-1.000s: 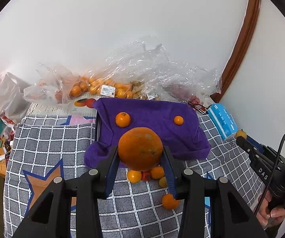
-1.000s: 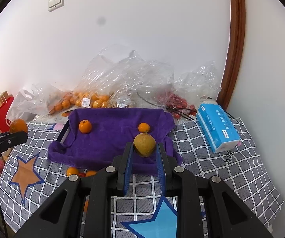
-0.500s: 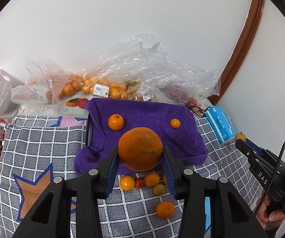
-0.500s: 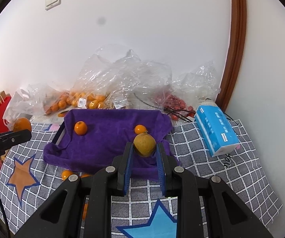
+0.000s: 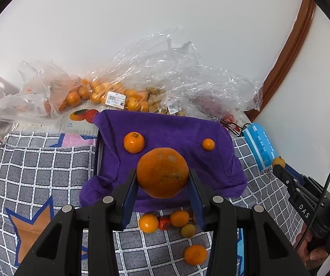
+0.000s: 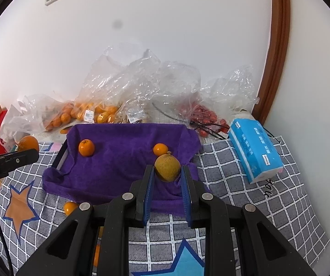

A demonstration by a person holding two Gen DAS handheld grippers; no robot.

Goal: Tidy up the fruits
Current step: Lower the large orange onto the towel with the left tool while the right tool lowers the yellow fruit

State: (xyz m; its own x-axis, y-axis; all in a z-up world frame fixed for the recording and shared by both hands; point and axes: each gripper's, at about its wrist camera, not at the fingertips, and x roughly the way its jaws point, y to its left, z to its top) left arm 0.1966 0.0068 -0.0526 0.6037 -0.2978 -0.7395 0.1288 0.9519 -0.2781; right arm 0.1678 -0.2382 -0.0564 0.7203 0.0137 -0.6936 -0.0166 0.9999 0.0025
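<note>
Purple towel (image 5: pixel 169 135) nearer than before

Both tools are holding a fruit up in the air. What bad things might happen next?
The big orange is gripped only at its sides by the left tool, so it might slip and fall onto the small fruits below. The yellowish fruit in the right tool could roll off the purple towel, which sags over the tray's front edge. Squeezing harder might bruise either one.

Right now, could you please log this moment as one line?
left hand-held gripper: holds orange | right hand-held gripper: holds yellow fruit | both over purple towel
</note>
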